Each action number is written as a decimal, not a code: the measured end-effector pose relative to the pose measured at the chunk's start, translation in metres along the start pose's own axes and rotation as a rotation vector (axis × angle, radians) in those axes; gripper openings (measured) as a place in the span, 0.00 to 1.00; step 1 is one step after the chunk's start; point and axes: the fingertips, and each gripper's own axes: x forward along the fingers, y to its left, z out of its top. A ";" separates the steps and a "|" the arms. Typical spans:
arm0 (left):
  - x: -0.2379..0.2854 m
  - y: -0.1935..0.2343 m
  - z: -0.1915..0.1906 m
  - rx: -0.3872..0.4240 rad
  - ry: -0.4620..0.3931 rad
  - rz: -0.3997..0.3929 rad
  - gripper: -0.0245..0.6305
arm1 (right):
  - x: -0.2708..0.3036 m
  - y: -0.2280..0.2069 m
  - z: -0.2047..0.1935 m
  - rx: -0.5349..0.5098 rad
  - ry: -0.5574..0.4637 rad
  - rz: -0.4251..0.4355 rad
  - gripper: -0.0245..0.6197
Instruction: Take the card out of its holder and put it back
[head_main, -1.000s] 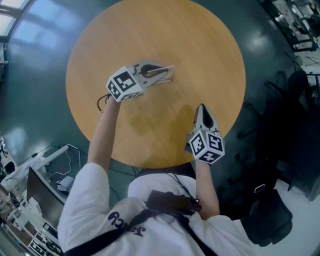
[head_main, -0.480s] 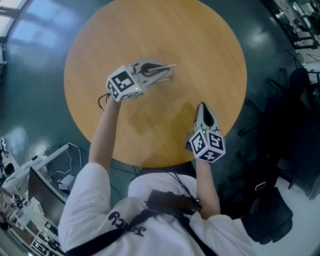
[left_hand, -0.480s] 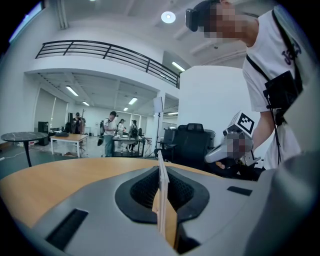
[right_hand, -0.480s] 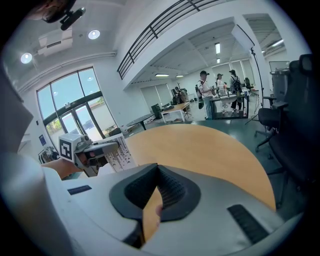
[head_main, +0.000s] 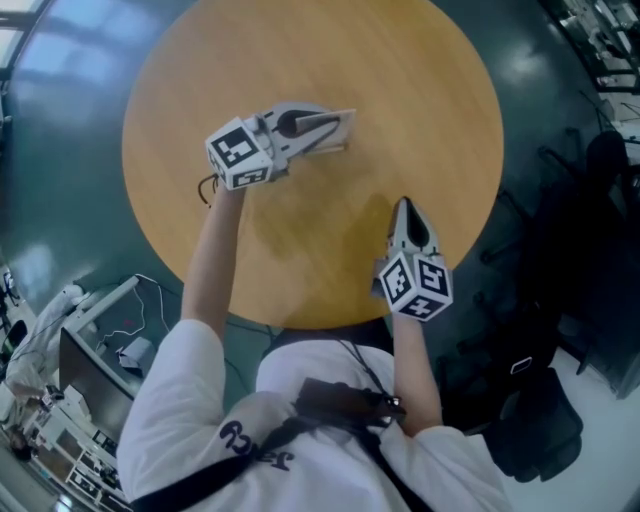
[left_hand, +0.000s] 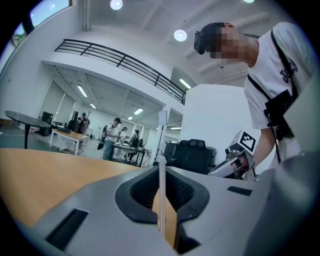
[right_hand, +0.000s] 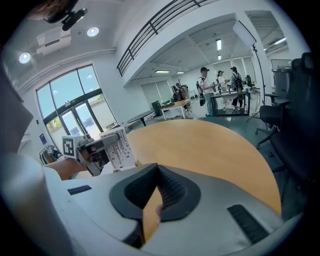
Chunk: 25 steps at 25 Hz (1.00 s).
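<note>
My left gripper (head_main: 318, 128) hovers over the far left part of the round wooden table (head_main: 410, 80), shut on a thin white printed card (head_main: 340, 130). In the left gripper view the card (left_hand: 161, 185) stands edge-on, pinched between the dark pads of the left gripper (left_hand: 161, 212). From the right gripper view the card's printed face (right_hand: 119, 146) shows, sticking up from the left gripper (right_hand: 95, 150). Whether a clear holder surrounds the card I cannot tell. My right gripper (head_main: 403, 208) rests near the table's near edge, jaws together with nothing between them, as the right gripper view (right_hand: 154, 200) confirms.
Dark green floor surrounds the table. Black office chairs (head_main: 590, 200) stand to the right, and a desk with cables and boxes (head_main: 90, 350) is at the lower left. Several people stand at distant tables (right_hand: 220, 82).
The left gripper with the card has shifted slightly toward the far side of the table. The right gripper has stayed put.
</note>
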 end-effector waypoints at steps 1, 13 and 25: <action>-0.002 0.002 0.000 -0.012 -0.017 0.000 0.08 | 0.001 0.001 0.000 0.002 0.001 0.000 0.06; -0.005 0.000 0.002 -0.004 -0.140 0.016 0.08 | 0.003 -0.025 0.000 0.019 -0.006 -0.032 0.06; -0.004 -0.002 -0.009 0.013 -0.138 0.020 0.08 | 0.002 -0.022 -0.010 0.003 -0.009 0.008 0.06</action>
